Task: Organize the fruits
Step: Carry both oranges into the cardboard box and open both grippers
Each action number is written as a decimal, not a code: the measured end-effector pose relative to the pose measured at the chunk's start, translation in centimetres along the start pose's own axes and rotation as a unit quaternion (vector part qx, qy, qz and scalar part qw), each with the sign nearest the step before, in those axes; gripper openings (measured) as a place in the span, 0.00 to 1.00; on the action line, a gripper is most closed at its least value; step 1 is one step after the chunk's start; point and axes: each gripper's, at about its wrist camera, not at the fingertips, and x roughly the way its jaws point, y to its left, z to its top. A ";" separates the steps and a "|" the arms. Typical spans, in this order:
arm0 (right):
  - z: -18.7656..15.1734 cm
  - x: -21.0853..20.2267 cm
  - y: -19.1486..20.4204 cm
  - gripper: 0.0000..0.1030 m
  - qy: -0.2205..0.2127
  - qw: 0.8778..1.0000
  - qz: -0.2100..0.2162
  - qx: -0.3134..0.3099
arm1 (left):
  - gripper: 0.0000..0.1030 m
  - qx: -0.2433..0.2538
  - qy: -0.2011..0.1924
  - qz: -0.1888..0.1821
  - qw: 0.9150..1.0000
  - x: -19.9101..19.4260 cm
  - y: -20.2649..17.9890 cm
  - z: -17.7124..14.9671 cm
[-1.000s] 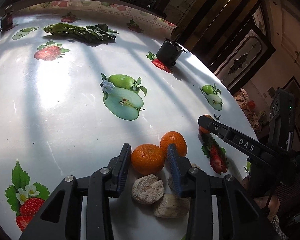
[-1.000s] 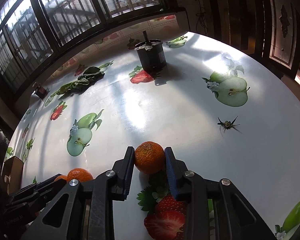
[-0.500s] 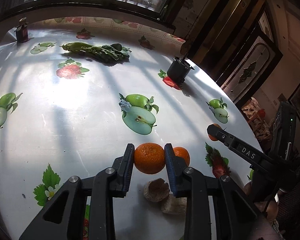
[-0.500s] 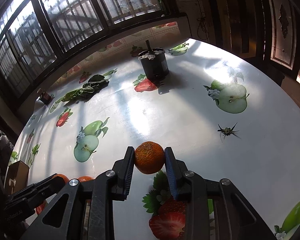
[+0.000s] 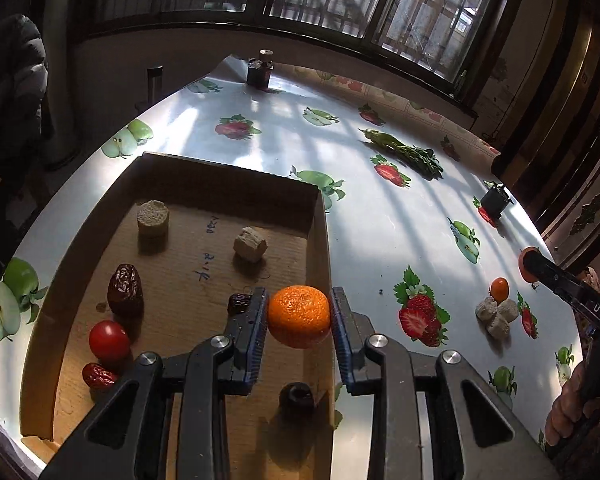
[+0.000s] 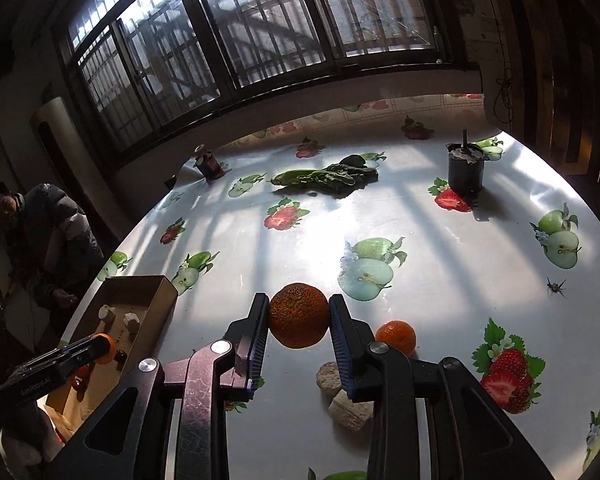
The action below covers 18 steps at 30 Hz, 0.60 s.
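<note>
Carrying a mandarin each, both tongs are loaded, and the step in hand reads as delivery into the box.

Left wrist view, left to right: the box (image 5: pixel 316 240) fills the left half of the frame and holds two pale lumps, dates, a tomato (image 5: pixel 109 340) and a dark item at the near end. The left tongs (image 5: pixel 299 316) are clamped on an orange (image 5: pixel 299 316), pads pressed to both its flanks. The fruit hangs above the box's right wall at lower centre, partly over the floor and partly over the rim. At right of the frame a small mandarin (image 5: pixel 499 289) lies on the worktop (image 5: pixel 380 220) beside three pale lumps (image 5: pixel 496 316).

Right wrist view, left to right: the box appears at lower left, well apart from the right tongs (image 6: pixel 299 316). These grip a darker orange (image 6: pixel 299 315) held clear of the worktop at centre frame. The loose mandarin lies just right of the tongs.

Recommendations, by judgement:
- Left: shift further left before lowering, so the fruit clears the wall. Aim for the bare floor between the tomato and the wall.
- Lower close to the floor before opening; a round fruit will roll and may knock the dates.
- Right: hold back until the left tongs leave the box, to avoid collision.
- Keep the grip light; the peel looks soft.
</note>
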 end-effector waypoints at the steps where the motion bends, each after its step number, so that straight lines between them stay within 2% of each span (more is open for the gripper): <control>1: -0.6 0.8 2.2 0.32 0.013 1.000 0.021 -0.014 | 0.29 -0.011 0.001 0.022 1.000 -0.1 1.6 -0.3; 3: -1.8 2.4 6.2 0.32 0.038 0.997 0.050 -0.040 | 0.29 -0.028 0.006 0.046 0.999 -0.2 4.2 -0.9; 5: -3.3 4.1 9.8 0.32 0.061 0.994 0.070 -0.065 | 0.29 -0.042 0.017 0.051 0.998 -0.2 6.2 -1.5; 9: -5.6 7.2 15.4 0.32 0.102 0.985 0.097 -0.104 | 0.29 -0.039 0.009 0.052 0.998 -0.7 7.3 -2.1; 11: -6.4 8.5 17.2 0.32 0.116 0.981 0.100 -0.119 | 0.29 -0.038 0.002 0.056 0.998 -0.9 7.4 -2.2; 13: -7.2 9.4 18.6 0.32 0.128 0.977 0.099 -0.135 | 0.29 -0.045 -0.003 0.043 0.998 -1.0 7.7 -2.3; 18: -8.4 10.9 19.4 0.33 0.146 0.974 0.098 -0.147 | 0.30 -0.065 -0.012 0.021 0.998 -1.4 8.6 -2.5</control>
